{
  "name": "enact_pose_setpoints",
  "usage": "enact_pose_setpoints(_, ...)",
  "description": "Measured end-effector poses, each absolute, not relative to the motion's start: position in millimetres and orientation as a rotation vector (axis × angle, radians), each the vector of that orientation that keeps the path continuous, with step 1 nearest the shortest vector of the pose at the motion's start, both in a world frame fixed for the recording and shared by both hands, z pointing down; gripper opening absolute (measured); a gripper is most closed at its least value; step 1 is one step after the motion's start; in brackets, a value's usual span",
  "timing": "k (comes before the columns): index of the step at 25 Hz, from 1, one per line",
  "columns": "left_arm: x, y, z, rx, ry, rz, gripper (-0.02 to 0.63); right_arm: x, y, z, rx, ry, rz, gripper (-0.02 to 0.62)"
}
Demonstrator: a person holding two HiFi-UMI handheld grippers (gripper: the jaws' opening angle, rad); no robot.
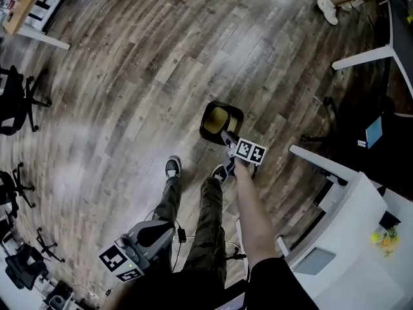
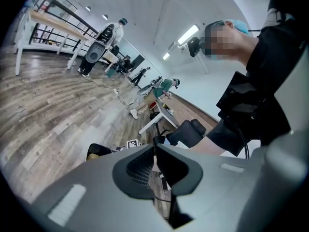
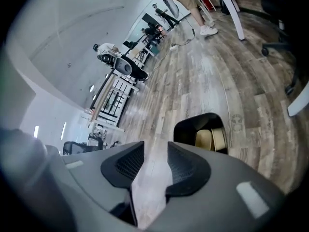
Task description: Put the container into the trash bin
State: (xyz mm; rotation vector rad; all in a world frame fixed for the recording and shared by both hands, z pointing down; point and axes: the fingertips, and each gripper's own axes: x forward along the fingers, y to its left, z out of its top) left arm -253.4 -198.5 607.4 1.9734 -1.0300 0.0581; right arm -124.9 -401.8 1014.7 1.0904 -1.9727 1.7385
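My right gripper [image 3: 155, 148] gaped empty, the trash bin [image 3: 186, 127] holding the container [image 3: 206, 139] just beyond its right jaw, while my left gripper [image 2: 154, 151] was clenched on nothing.

Camouflage trousers [image 1: 210, 225] are being worn. Dark trainers [image 1: 172, 167] with white soles are being worn below the trousers, and a black short sleeve [image 1: 277, 283] beside them.

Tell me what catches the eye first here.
A black trash bin stands on the wooden floor ahead of the person's shoes, a tan container lying inside it. The right gripper hangs by the bin's near rim, jaws apart and empty; the left gripper sits low at the person's side, jaws shut.
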Motion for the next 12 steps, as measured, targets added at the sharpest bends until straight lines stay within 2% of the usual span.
enact_pose_setpoints(12, -214, -266, 558, 2.158, -0.948, -0.015, 0.014, -105, -376, 862, 1.152, -2.182, 1.367, 0.097)
